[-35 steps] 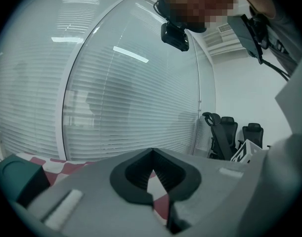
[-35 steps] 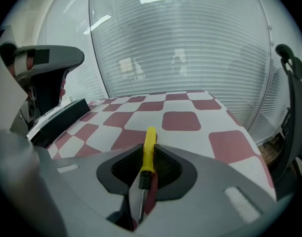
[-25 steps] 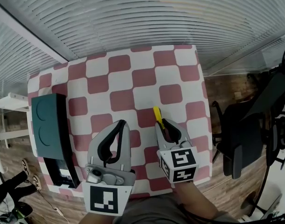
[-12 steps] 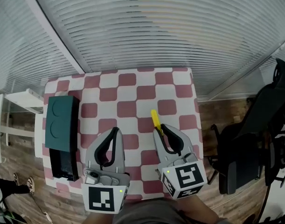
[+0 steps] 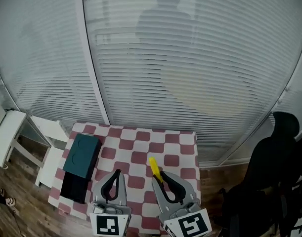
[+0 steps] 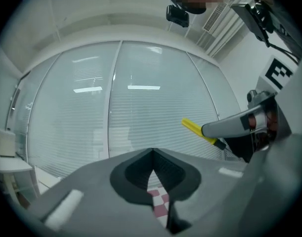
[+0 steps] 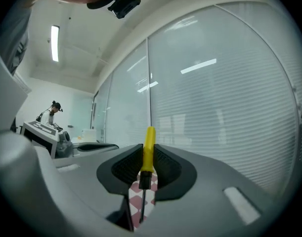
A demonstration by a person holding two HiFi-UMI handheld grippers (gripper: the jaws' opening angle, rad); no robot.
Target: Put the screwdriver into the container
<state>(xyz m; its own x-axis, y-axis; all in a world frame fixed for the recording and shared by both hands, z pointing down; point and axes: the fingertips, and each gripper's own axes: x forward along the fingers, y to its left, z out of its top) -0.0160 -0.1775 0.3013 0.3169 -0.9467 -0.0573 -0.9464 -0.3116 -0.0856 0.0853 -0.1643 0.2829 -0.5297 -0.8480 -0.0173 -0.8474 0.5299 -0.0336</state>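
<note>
My right gripper [image 5: 156, 174] is shut on the screwdriver [image 5: 153, 167], high above the checkered table [image 5: 183, 149]. Its yellow handle sticks out past the fingertips. In the right gripper view the yellow handle [image 7: 149, 146] stands upright between the pads and the black shaft points down. My left gripper [image 5: 116, 172] hangs beside it, shut and with nothing in it, its tips touching [image 6: 151, 152]. The left gripper view shows the screwdriver [image 6: 195, 129] at the right. The dark teal container [image 5: 81, 155] lies at the table's left edge, left of both grippers.
A black box part [image 5: 73, 187] lies just in front of the container. A white stand [image 5: 12, 132] is left of the table and a black office chair [image 5: 269, 174] at its right. Window blinds [image 5: 190, 58] fill the far side. A person [image 7: 52, 113] stands far off.
Both grippers have risen well above the table, the right one still holding the screwdriver. The head view has tilted up, so the table now looks smaller and lower.
</note>
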